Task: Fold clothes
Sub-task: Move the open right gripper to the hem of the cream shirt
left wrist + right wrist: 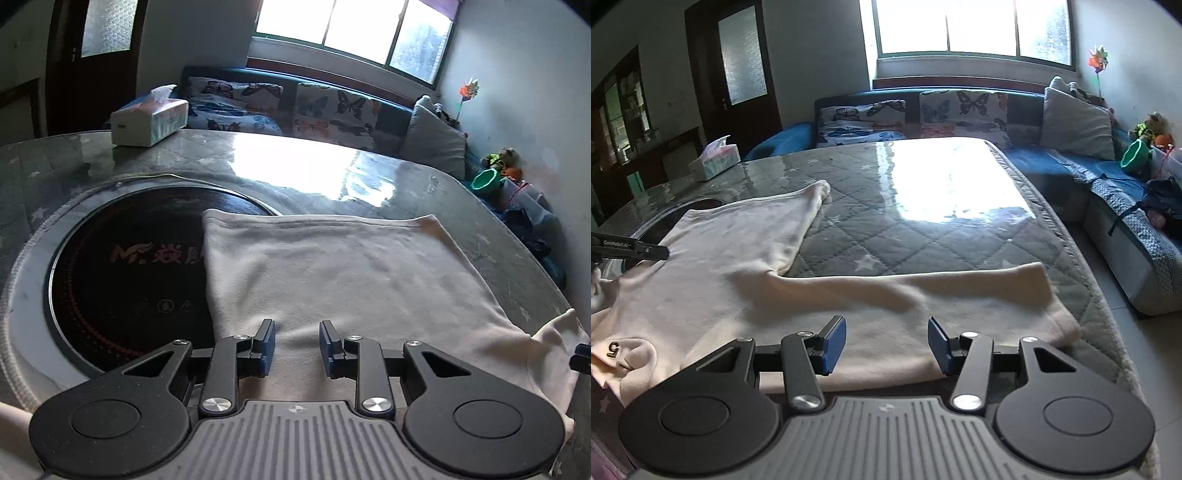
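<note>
A pale cream long-sleeved garment (351,266) lies flat on the table, its left edge lapping over a round black hob. In the right wrist view the body of the garment (731,258) spreads to the left and one sleeve (923,295) runs along the near edge towards the right. My left gripper (297,328) hovers over the garment's near part, open, with only cloth below the blue pads. My right gripper (886,325) stands open over the sleeve, nothing between its fingers. The left gripper's side (646,251) shows at the left edge of the right wrist view.
A grey quilted table cover (923,221) lies under a glossy sheet. The black hob (129,277) is set in the table at left, with a tissue box (149,122) behind it. A sofa with butterfly cushions (960,107) lines the far side; a green bowl (1136,155) sits at right.
</note>
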`<state>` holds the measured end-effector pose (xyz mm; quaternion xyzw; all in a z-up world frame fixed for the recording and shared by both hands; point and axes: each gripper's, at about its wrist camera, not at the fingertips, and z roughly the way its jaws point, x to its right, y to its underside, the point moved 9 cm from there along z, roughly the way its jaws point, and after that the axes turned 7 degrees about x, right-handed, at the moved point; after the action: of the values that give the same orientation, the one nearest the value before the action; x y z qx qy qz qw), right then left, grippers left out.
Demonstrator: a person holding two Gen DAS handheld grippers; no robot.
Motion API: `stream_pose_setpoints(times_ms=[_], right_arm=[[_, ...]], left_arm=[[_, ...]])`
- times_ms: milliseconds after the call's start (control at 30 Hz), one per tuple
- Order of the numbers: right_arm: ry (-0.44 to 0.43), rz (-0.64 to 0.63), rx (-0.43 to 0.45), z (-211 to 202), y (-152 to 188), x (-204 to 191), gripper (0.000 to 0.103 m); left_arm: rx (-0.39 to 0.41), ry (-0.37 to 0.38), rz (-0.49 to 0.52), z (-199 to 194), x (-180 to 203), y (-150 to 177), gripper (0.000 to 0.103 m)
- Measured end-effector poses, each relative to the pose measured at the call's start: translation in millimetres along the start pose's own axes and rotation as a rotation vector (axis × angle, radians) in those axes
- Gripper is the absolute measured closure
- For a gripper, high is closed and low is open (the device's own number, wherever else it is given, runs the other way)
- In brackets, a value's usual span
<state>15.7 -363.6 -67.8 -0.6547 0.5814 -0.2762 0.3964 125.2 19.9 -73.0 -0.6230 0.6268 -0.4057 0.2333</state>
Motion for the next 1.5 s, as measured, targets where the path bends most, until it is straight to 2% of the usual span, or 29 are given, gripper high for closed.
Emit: stream_pose_setpoints(times_ms=[100, 333, 533, 733, 933, 1133, 1300, 1400, 1500], right_arm=[[0.022, 0.017, 0.008, 1, -1, 12, 0.053], [0.077, 0.044, 0.007, 10, -5, 38, 0.054], [0.067, -0.04, 0.029, 32, -21, 24, 0.054], [0.122, -0.115, 0.007, 51, -18, 26, 0.054], [0.197, -0.033, 0.038, 23, -15, 55, 0.053], [0.248, 0.13, 0.027, -4, 7, 91, 0.053], [0.243, 0.179, 0.028, -7, 11, 98, 0.055], [0.232, 0.193, 0.031, -3, 10, 97, 0.059], [0.247, 0.199, 0.038, 1, 10, 97, 0.073]], left_arm=[[0.019, 0.021, 0.017, -11, 13, -2, 0.067], [0.019, 0.144, 0.125, -36, 72, 15, 0.058], [-0.018, 0.281, 0.217, -45, 130, 38, 0.057], [-0.056, 0.355, 0.351, -46, 168, 68, 0.057], [-0.058, 0.372, 0.478, -54, 183, 90, 0.054], [-0.029, 0.405, 0.5, -61, 192, 83, 0.053], [-0.013, 0.438, 0.512, -60, 208, 79, 0.051], [-0.015, 0.444, 0.519, -58, 214, 82, 0.049], [-0.019, 0.444, 0.526, -57, 217, 85, 0.049]])
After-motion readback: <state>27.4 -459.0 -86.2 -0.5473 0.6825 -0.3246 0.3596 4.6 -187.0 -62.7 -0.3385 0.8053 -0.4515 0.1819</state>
